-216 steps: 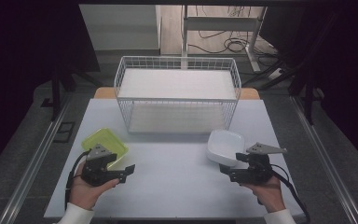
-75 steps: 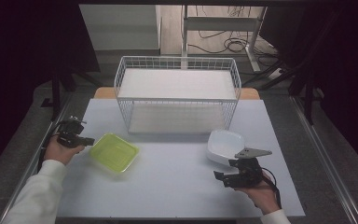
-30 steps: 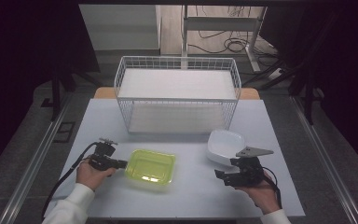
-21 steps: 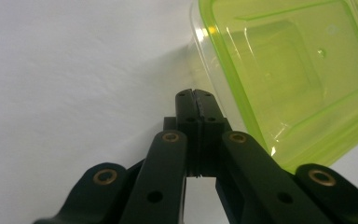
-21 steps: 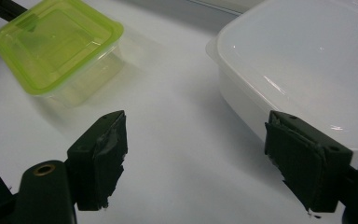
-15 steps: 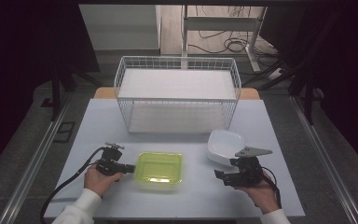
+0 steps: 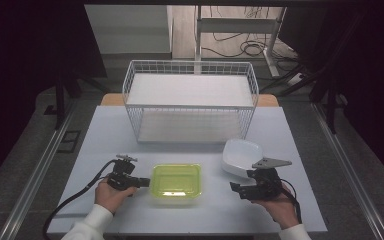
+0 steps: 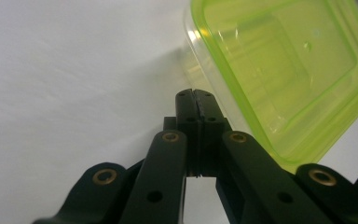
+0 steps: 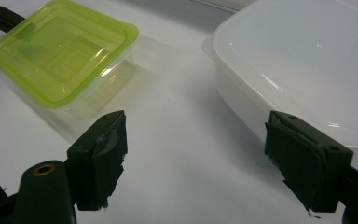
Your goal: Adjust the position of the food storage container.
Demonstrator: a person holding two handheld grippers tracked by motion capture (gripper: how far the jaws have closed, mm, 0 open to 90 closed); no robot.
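A clear container with a lime-green lid (image 7: 176,181) (image 8: 284,70) (image 9: 60,51) sits upright at the table's front middle. My left gripper (image 7: 142,181) (image 8: 196,93) is shut with nothing between its jaws, and its tip rests against or very near the container's left wall. A white, lidless container (image 7: 242,157) (image 9: 307,56) lies to the right. My right gripper (image 7: 235,189) (image 9: 196,140) hovers low just in front of it, open and empty, pointing at the gap between the two containers.
A white wire basket (image 7: 190,100) stands at the back middle of the pale table (image 7: 105,135). The left gripper's cable trails off the front left edge. Bare tabletop lies to the left and along the front.
The left gripper, shut, has moved right and pushed the green-lidded container from the left side toward the middle, turning it square to the table. The right gripper has stayed put.
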